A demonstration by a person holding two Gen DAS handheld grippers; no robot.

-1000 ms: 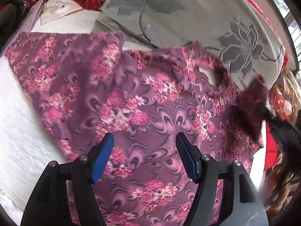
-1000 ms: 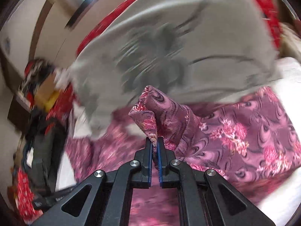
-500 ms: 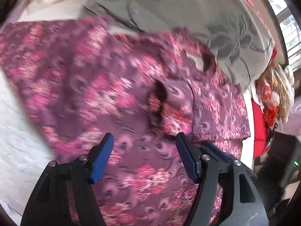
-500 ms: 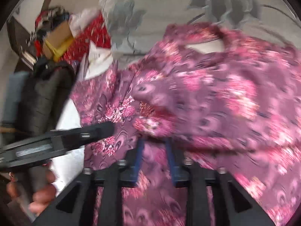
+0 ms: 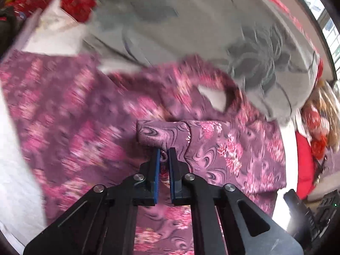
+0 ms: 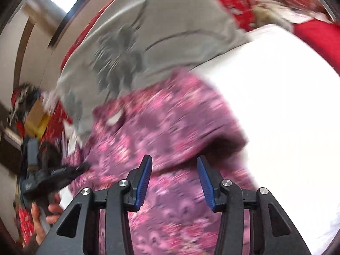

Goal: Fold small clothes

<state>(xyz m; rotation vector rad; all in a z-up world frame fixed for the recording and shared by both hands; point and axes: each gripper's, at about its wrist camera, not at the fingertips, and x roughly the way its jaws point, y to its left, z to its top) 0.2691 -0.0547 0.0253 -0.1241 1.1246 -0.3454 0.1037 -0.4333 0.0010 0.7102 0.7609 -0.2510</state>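
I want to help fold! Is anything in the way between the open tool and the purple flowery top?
Nothing visible. The open right tool hangs just over the purple flowery top, with no object between them.

Left hand-held gripper clamped on fabric; right hand-held gripper jaws apart, holding nothing.

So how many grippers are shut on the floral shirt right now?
1. The left gripper pinches a fold of the floral shirt; the right gripper hangs open above it, holding nothing.
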